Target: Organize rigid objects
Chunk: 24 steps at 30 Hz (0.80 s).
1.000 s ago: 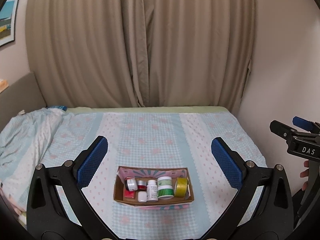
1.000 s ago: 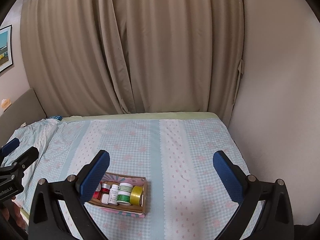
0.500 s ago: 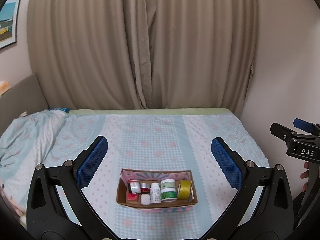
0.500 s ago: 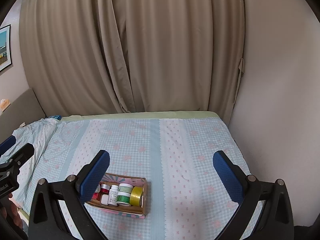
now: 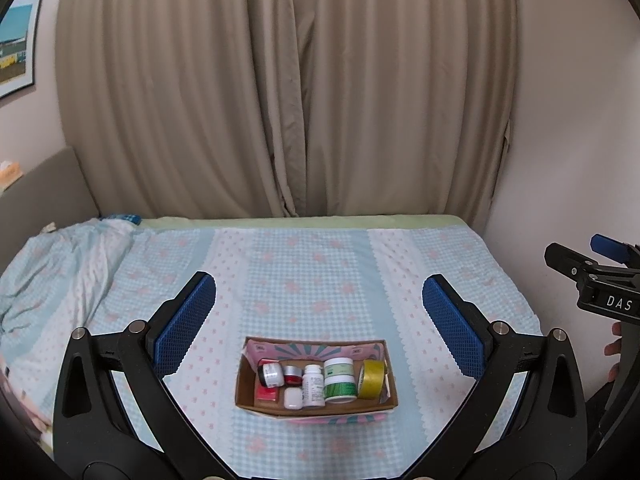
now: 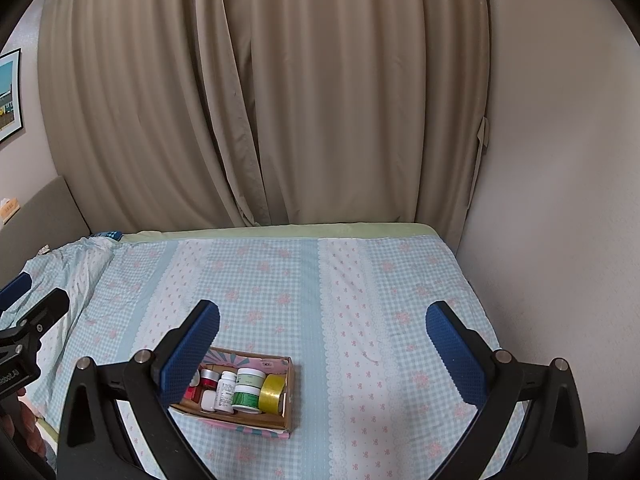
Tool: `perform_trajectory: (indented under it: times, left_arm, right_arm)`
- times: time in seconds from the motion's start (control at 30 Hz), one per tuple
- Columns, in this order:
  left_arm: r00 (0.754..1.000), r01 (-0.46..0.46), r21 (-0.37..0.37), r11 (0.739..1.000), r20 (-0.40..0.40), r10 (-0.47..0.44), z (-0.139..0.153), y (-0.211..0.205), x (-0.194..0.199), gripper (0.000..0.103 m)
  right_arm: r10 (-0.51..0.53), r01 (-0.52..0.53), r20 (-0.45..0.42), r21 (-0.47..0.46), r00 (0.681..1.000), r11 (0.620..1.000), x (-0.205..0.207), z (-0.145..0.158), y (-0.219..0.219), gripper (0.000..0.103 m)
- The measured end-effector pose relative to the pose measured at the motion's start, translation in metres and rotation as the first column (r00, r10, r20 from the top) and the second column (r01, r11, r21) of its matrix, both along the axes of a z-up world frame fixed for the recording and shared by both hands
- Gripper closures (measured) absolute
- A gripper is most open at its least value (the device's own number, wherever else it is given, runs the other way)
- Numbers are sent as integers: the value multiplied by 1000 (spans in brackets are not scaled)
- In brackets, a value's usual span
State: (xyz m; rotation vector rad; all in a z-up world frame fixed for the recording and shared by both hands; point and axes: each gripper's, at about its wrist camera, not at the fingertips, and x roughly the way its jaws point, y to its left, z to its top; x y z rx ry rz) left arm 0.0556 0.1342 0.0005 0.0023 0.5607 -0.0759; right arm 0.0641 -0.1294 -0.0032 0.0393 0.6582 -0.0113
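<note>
A small cardboard box (image 5: 316, 408) sits on the bed, also seen in the right wrist view (image 6: 290, 400). It holds a yellow tape roll (image 5: 372, 374), a green-and-white jar (image 5: 339, 379), a white bottle (image 5: 313, 384), a small white container (image 5: 292, 398), a red-capped jar (image 5: 292, 374) and a dark jar (image 5: 270, 373). My left gripper (image 5: 318, 316) is open and empty, held above and behind the box. My right gripper (image 6: 322, 344) is open and empty, to the right of the box.
The bed (image 6: 360, 280) has a light blue checked sheet with pink flowers. A crumpled blanket (image 5: 52, 264) lies at its left. Beige curtains (image 5: 288, 92) hang behind, and a wall (image 6: 560, 200) runs along the right side.
Both grippers have risen and drawn back slightly, so the box sits a little lower in view. Both stay open and the box has not moved.
</note>
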Motion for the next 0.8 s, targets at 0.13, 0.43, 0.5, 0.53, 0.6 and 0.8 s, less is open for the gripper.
perform_trajectory:
  times: [0.13, 0.43, 0.5, 0.53, 0.6, 0.8]
  left_arm:
    - [1000, -5, -3, 1000, 1, 5, 0, 1, 1, 0]
    - [1000, -2, -10, 1000, 19, 2, 0, 0, -4, 0]
    - [1000, -3, -13, 1000, 17, 3, 0, 0, -4, 0]
    - [1000, -3, -15, 1000, 17, 3, 0, 0, -5, 0]
    - [1000, -1, -20, 1000, 18, 2, 0, 1, -7, 0]
    - [999, -17, -8, 1000, 27, 17, 1, 1, -7, 0]
  right_arm:
    - [-2, 2, 2, -1, 1000, 1000, 0, 1, 0, 0]
    - [-2, 2, 4, -3, 1000, 1000, 1, 0, 0, 0]
    - [-2, 2, 5, -3, 1000, 1000, 1, 0, 0, 0]
    - [-2, 2, 5, -3, 1000, 1000, 1, 0, 0, 0]
    - [-3, 3, 5, -2, 1000, 1000, 1, 0, 0, 0]
    - [-3, 3, 4, -4, 1000, 1000, 1, 0, 1, 0]
